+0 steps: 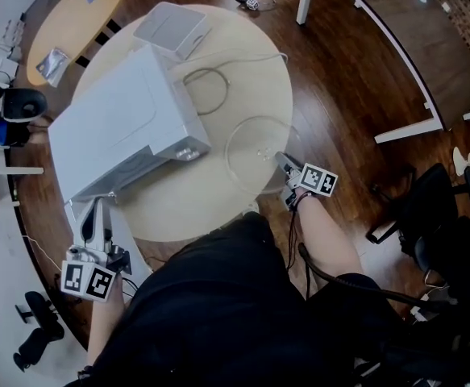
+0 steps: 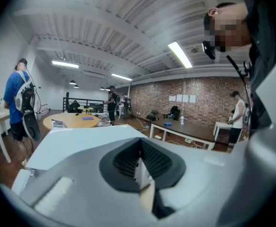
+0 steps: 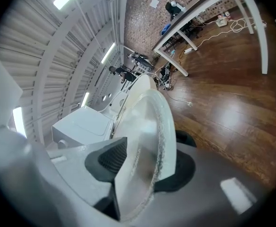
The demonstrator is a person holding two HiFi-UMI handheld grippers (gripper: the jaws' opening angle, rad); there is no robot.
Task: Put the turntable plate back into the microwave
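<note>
Right gripper [image 3: 145,162]: jaws closed on the near rim of the turntable plate [image 3: 147,122], one dark pad on each face of the glass, and both look to be bearing on it. Only the rim is taken; the rest of the disc runs out ahead of the jaws. Left gripper [image 2: 140,167]: jaws drawn together on a thin white edge [image 2: 139,173], which we take to be the door edge at the near corner of the microwave [image 1: 122,119]. From above we cannot tell how far that door stands open. The plate lies on the round tabletop [image 1: 194,204], at its right side close to the edge and well apart from the microwave, so it is not yet inside. We judge the step in hand to be securing the plate for the lift. Notes for doing it well: glass is slick and the grip sits at one edge, so the far side will want to sag; we raise it slowly and keep it level. The left gripper should swing the door fully wide first and hold it there. We then carry the plate low around the microwave's near corner, slide it in flat, and seat it centred before the jaws let go.
</note>
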